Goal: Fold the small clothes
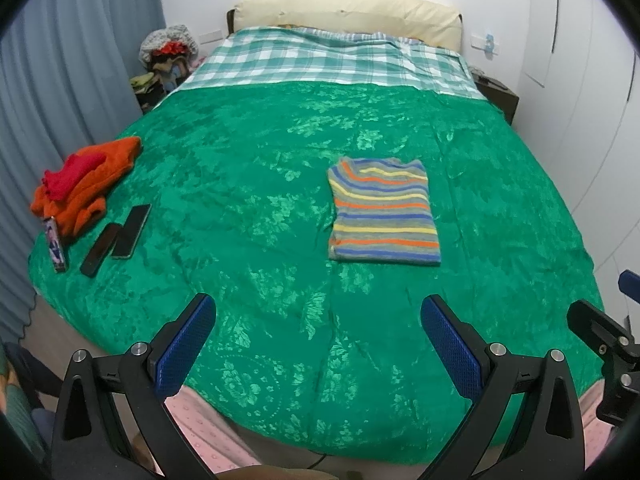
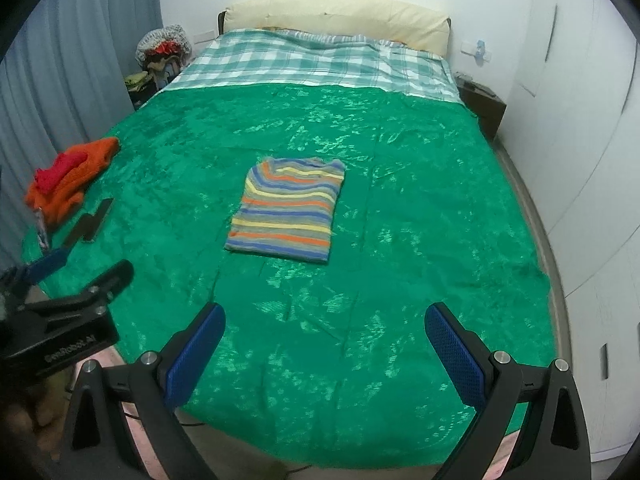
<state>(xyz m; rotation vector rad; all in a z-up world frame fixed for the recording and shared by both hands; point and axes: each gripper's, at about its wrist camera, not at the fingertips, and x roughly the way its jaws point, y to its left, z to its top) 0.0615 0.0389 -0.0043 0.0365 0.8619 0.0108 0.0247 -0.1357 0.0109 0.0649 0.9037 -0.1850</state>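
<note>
The striped sweater (image 1: 383, 210) lies folded flat in the middle of the green blanket (image 1: 248, 184), its long side running from near to far. Both tools hang over the near edge of the bed, well apart from it. The left gripper (image 1: 318, 320) is wide and holds nothing. The right gripper (image 2: 325, 326) is wide and empty too. The unfolded orange and red clothes (image 1: 82, 182) sit far left, nearer the left gripper, so I think it reaches there next.

One folded striped sweater (image 1: 383, 210) lay mid-bed. Near the bed's left edge sat one heap of two garments, an orange one (image 1: 90, 184) and a red one (image 1: 70, 174), beside two dark phones (image 1: 132, 231) and one small upright printed packet (image 1: 56, 250).
</note>
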